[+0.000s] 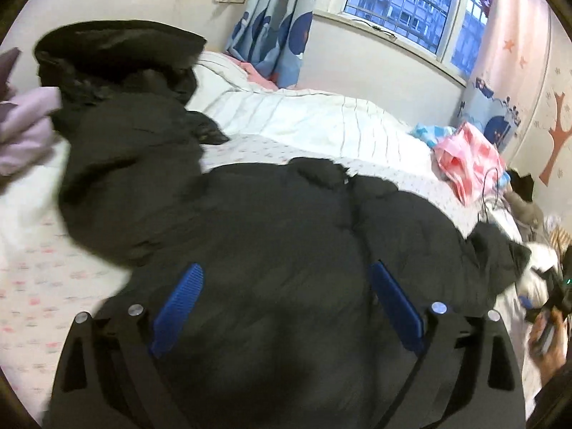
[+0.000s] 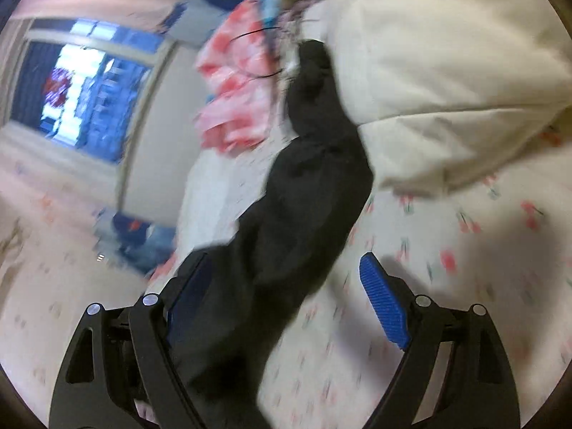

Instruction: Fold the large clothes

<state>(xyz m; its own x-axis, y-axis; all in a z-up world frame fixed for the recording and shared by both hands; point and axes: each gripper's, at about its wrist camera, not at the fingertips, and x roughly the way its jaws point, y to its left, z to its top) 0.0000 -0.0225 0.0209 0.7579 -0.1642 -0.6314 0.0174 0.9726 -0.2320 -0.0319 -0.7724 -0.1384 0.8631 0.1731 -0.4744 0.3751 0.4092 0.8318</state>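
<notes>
Bedroom walls ring a bed (image 1: 39, 286) covered in a pale sheet with small pink prints, and a barred window (image 1: 404, 3) sits at 1 o'clock in the left wrist view, with blue-patterned curtains (image 1: 271, 32) at 12 o'clock. A white striped duvet (image 1: 304, 114) is bunched along the far side of the bed.

A black coat (image 1: 268, 221) lies spread across the sheet and fills the middle of the left wrist view, one part running up toward 10 o'clock where it piles into a dark heap. Lilac cloth (image 1: 25, 132) lies at 9 o'clock, touching the coat's edge. A pink checked cloth (image 1: 464, 161) lies at 2 o'clock near the bed's far corner.

The left gripper (image 1: 286, 300) hangs over the coat with its blue pads wide apart, nothing caught between them; whether the pads touch the fabric cannot be told.

In the blurred right wrist view, the right gripper (image 2: 286, 293) also stands with jaws spread. A black strip of the coat (image 2: 304, 196) runs from 12 o'clock down between the fingers, lying against the left pad and clear of the right pad. A white duvet (image 2: 447, 53) lies at 2 o'clock.
</notes>
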